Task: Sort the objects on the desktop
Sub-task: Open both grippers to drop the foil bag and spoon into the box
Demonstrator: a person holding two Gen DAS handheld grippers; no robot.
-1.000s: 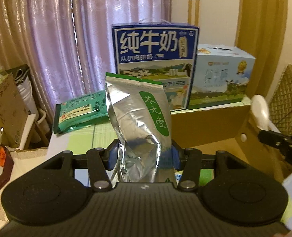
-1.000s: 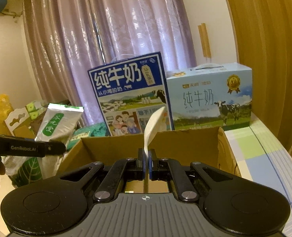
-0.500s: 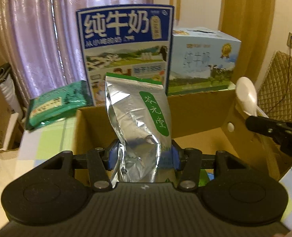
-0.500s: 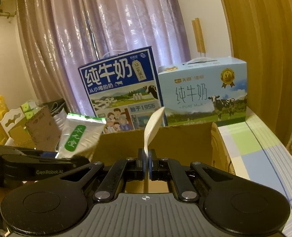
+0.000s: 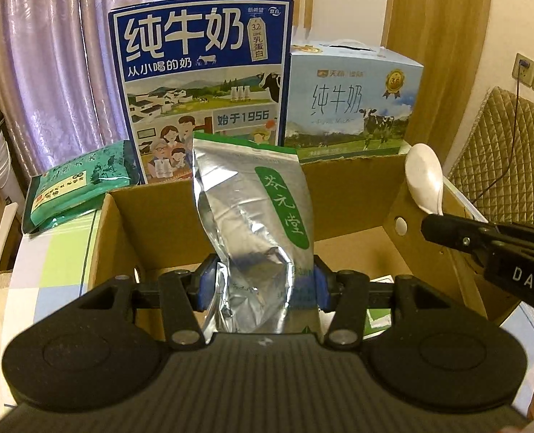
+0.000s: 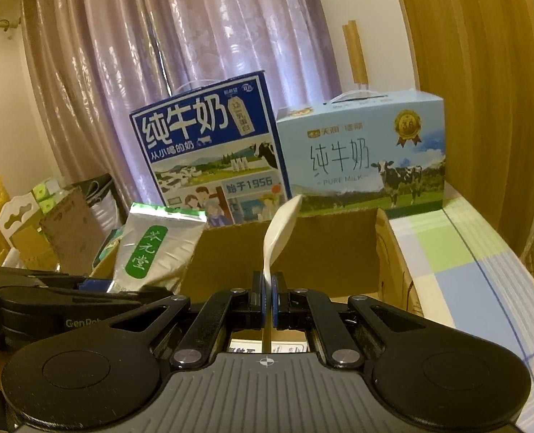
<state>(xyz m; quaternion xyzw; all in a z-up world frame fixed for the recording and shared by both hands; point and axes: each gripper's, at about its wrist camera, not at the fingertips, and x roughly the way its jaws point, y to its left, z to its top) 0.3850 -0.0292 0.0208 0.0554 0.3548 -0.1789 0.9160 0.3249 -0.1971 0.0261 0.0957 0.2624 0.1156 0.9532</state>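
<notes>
Silver foil crinkles between the blue pads of the left gripper (image 5: 261, 285), which pinches the lower part of an upright tea pouch (image 5: 252, 223) with a green label strip. Straight ahead of that gripper and below the pouch gapes an open cardboard box (image 5: 353, 195); printed paper lies on its floor, though the gripper body hides too much of it to say what it is. Beyond the box stand a dark blue milk carton (image 5: 202, 83) and, to its right, a pale blue milk carton (image 5: 353, 104). A green packet (image 5: 75, 184) leans ahead to the left, outside the box, on the checked surface (image 5: 54, 259).

The right gripper (image 6: 268, 297) has its pads pressed onto the thin handle of a white plastic spoon (image 6: 279, 231), whose bowl rises ahead of it against the box's far wall. From this gripper the pouch appears off to the left, over the box's left edge.
</notes>
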